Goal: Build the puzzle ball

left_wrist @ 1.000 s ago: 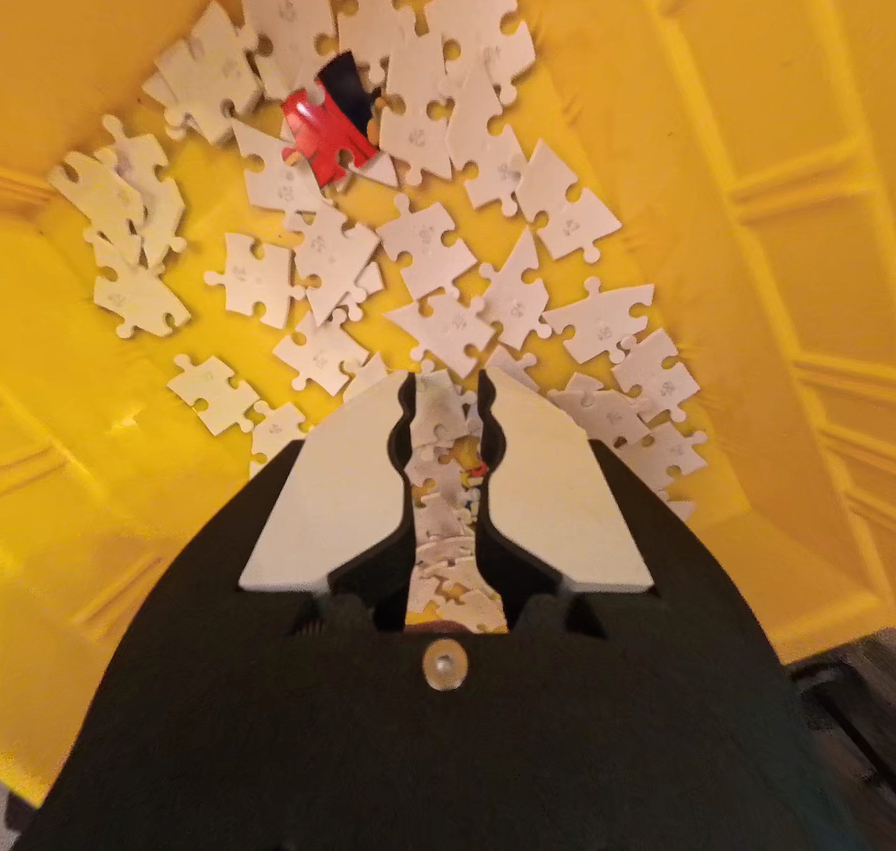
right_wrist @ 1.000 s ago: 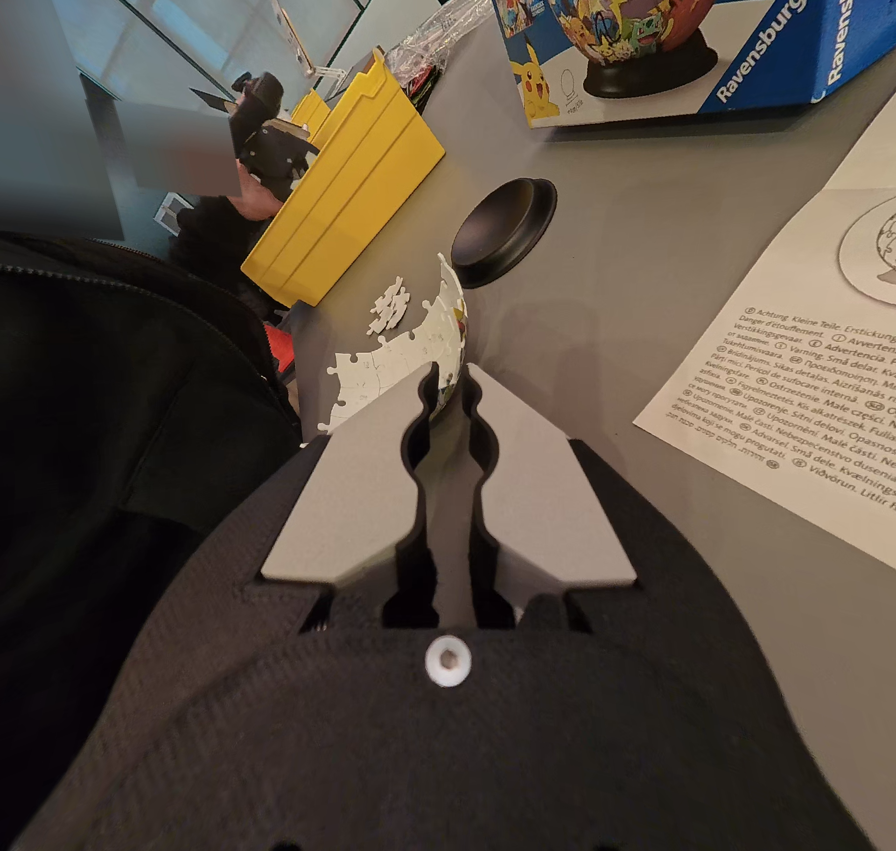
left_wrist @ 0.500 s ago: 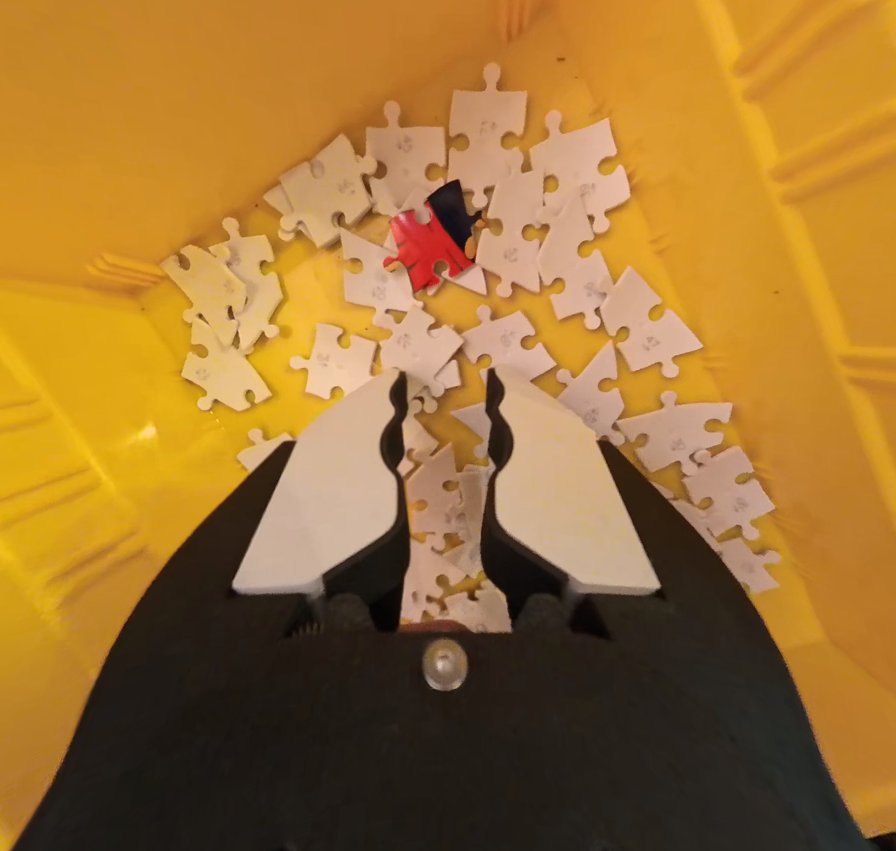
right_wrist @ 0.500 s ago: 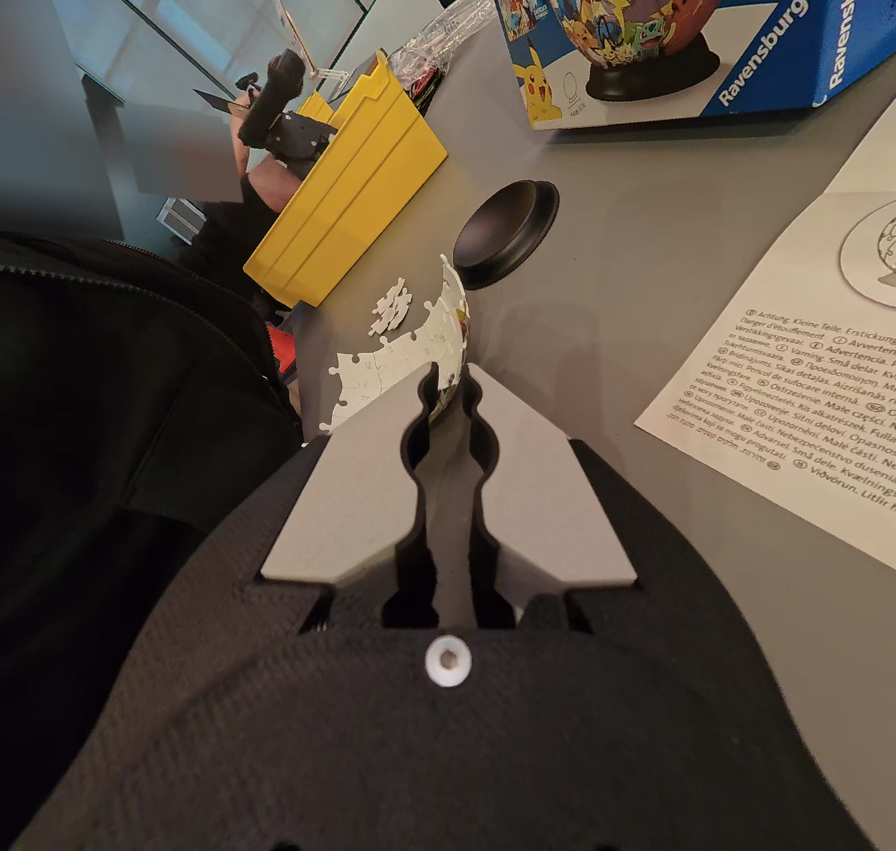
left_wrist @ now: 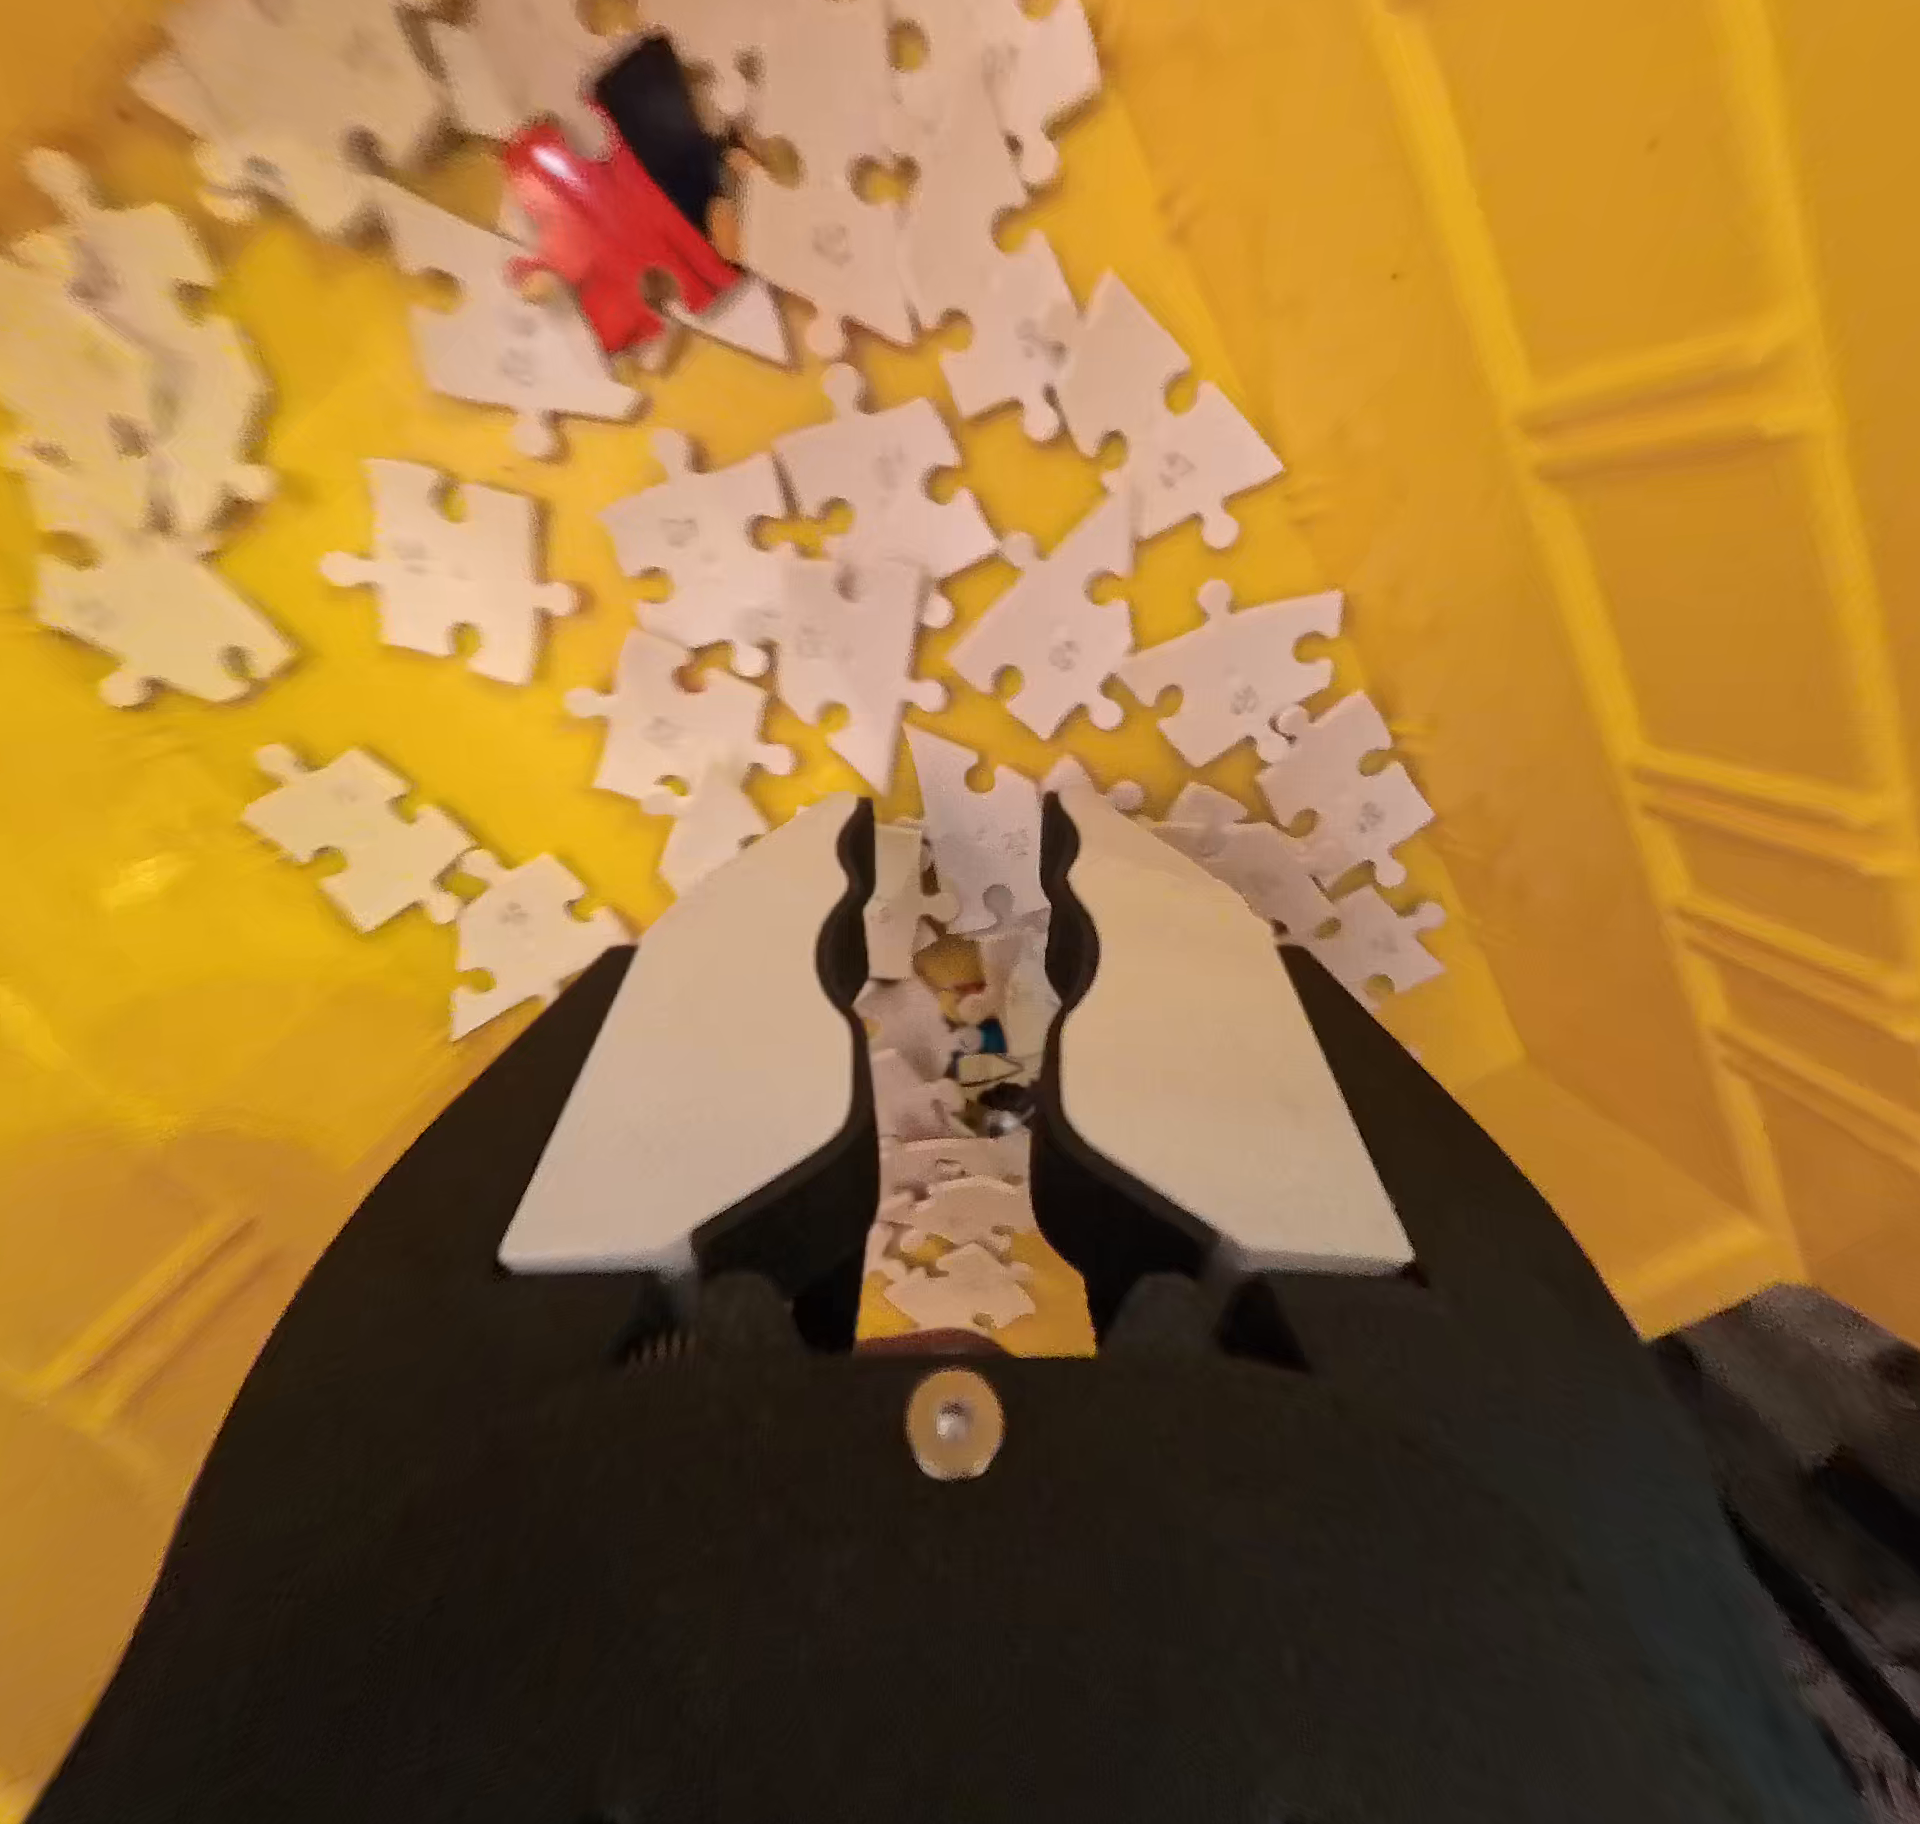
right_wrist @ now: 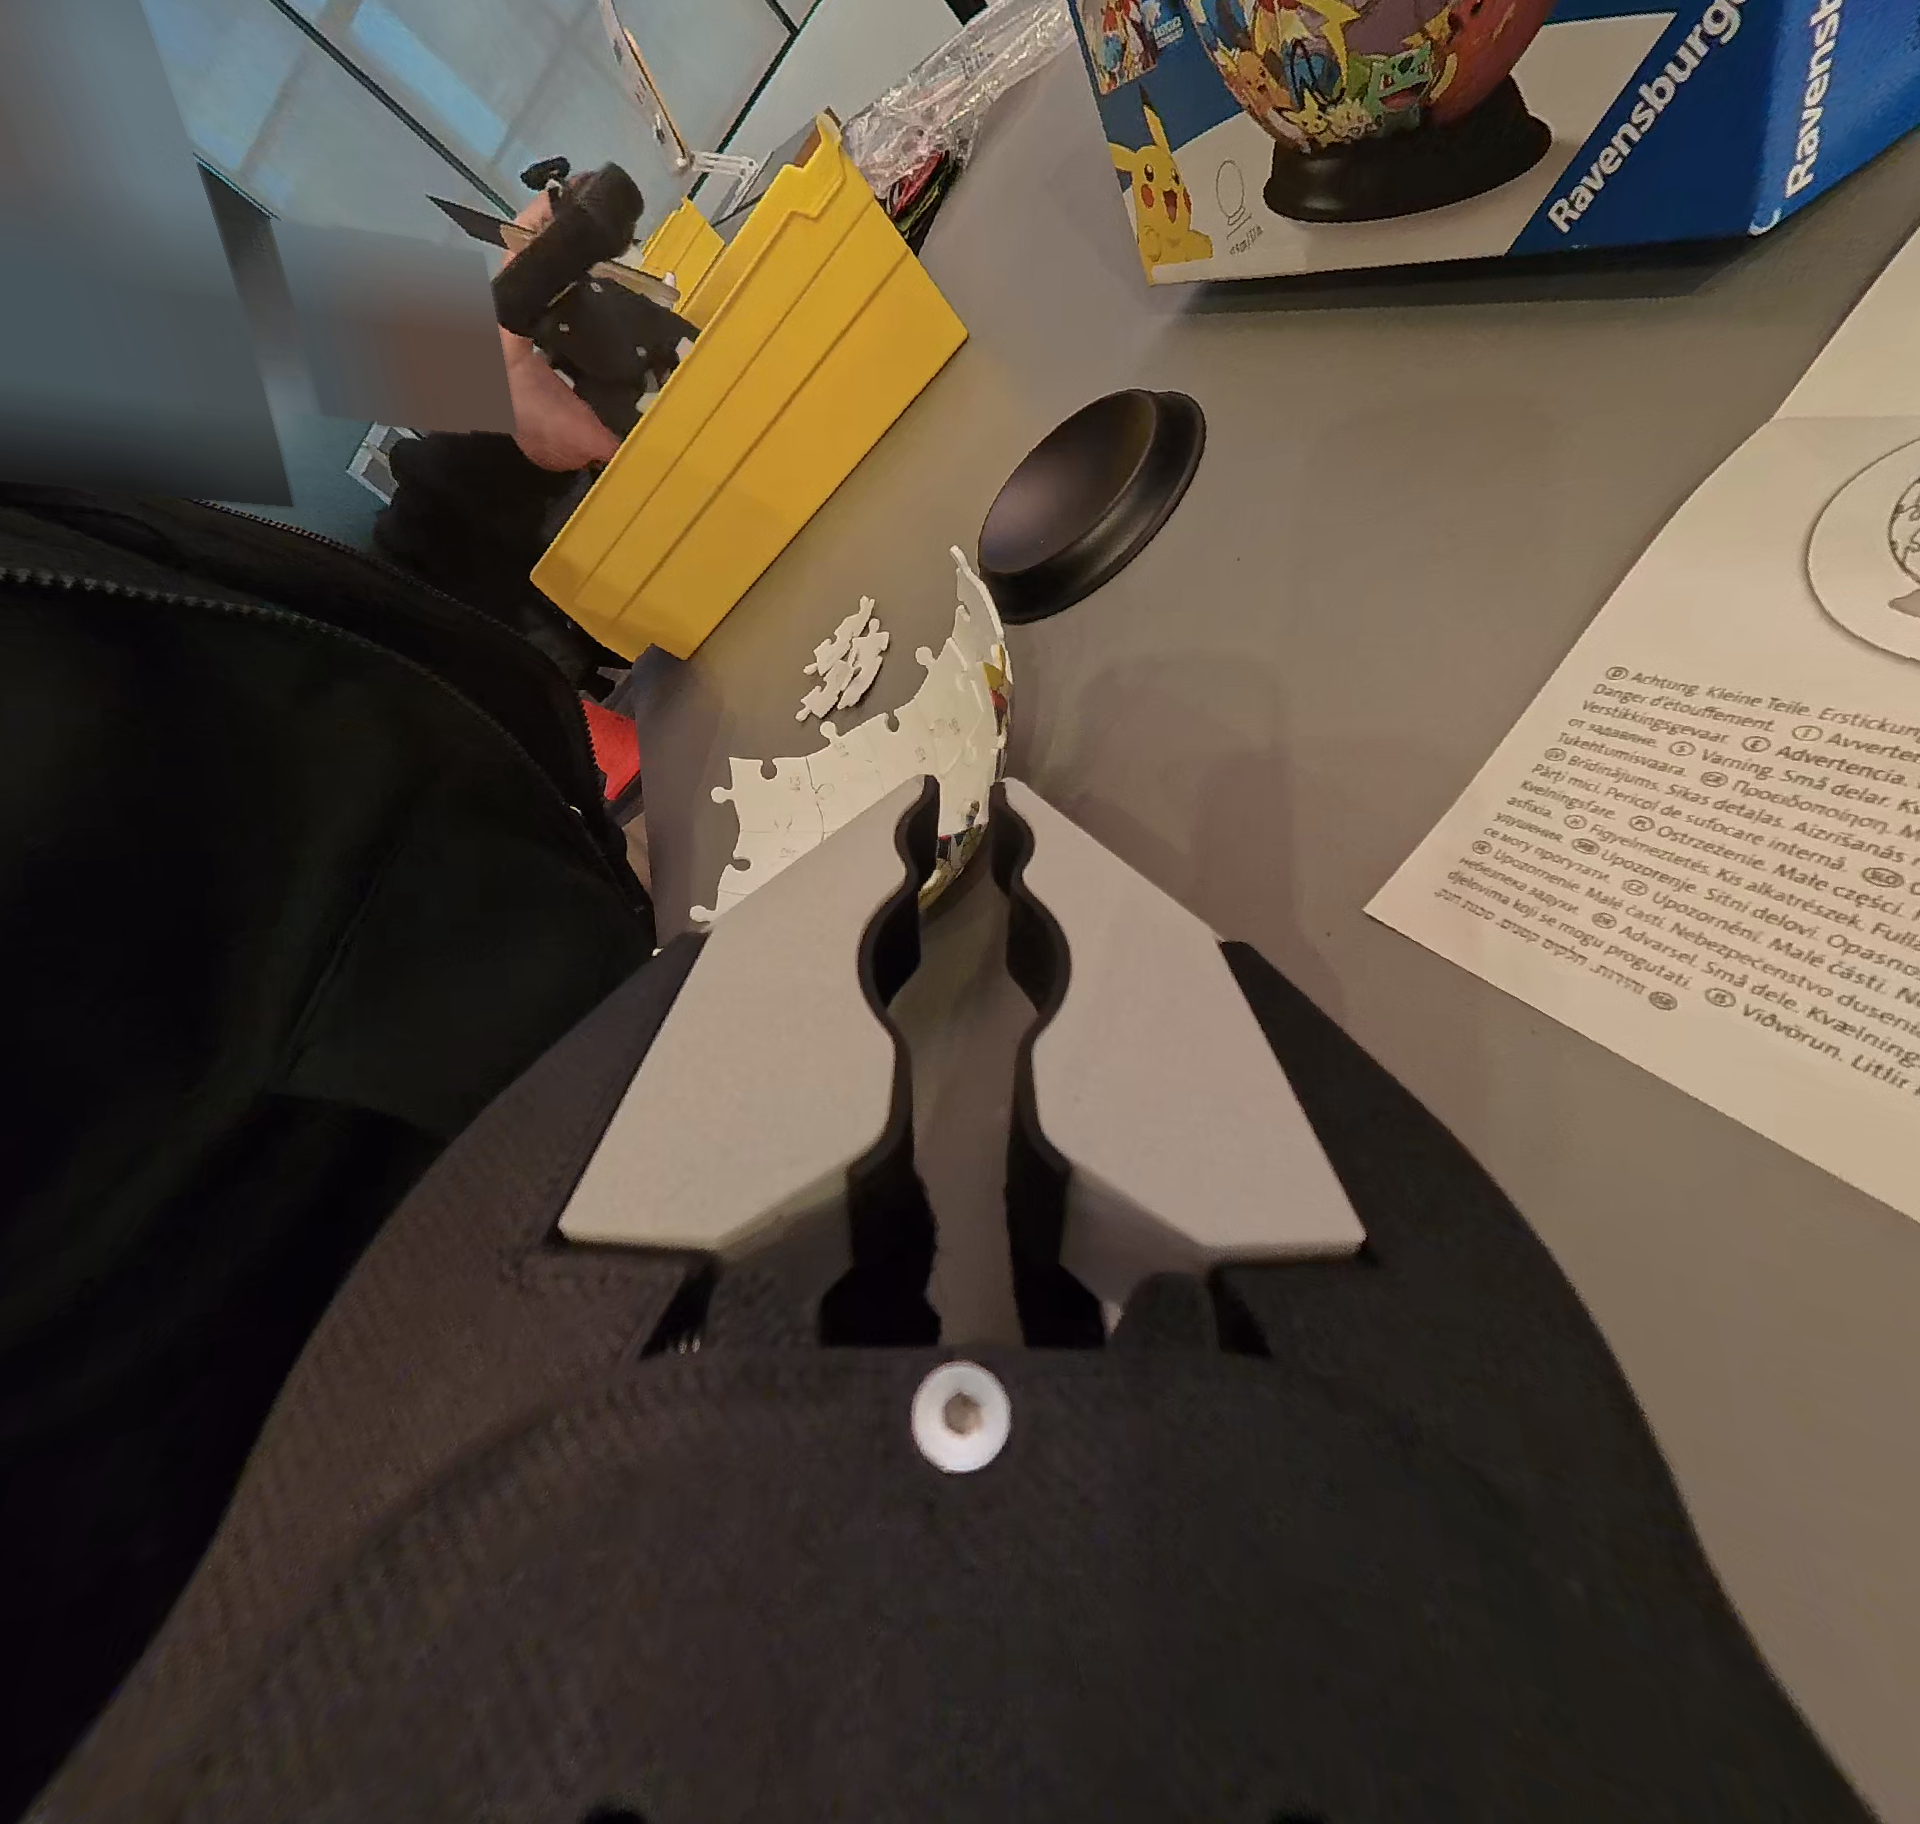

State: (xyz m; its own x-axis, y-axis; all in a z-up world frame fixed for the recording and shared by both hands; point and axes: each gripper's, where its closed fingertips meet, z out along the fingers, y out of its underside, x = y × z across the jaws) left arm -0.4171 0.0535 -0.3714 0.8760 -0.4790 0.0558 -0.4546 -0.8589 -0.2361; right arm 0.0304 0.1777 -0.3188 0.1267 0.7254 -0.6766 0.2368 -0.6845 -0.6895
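left hand-held gripper (left_wrist: 951, 818), jaws spread with nothing between them, hangs inside the yellow bin (left_wrist: 1558, 527) over loose puzzle pieces (left_wrist: 862, 631) lying mostly white side up, one red piece (left_wrist: 613, 247) face up. right hand-held gripper (right_wrist: 961, 798), jaws parted a little and holding nothing, points at the partly built puzzle ball (right_wrist: 935, 735) resting on the grey worktop (right_wrist: 1351, 631), near the black stand (right_wrist: 1091, 507); a small clump of joined pieces (right_wrist: 847, 668) lies beside it. we judge the step to be piece selection: the next move calls for settling on one flat piece and pinching its edge without dragging its neighbours.
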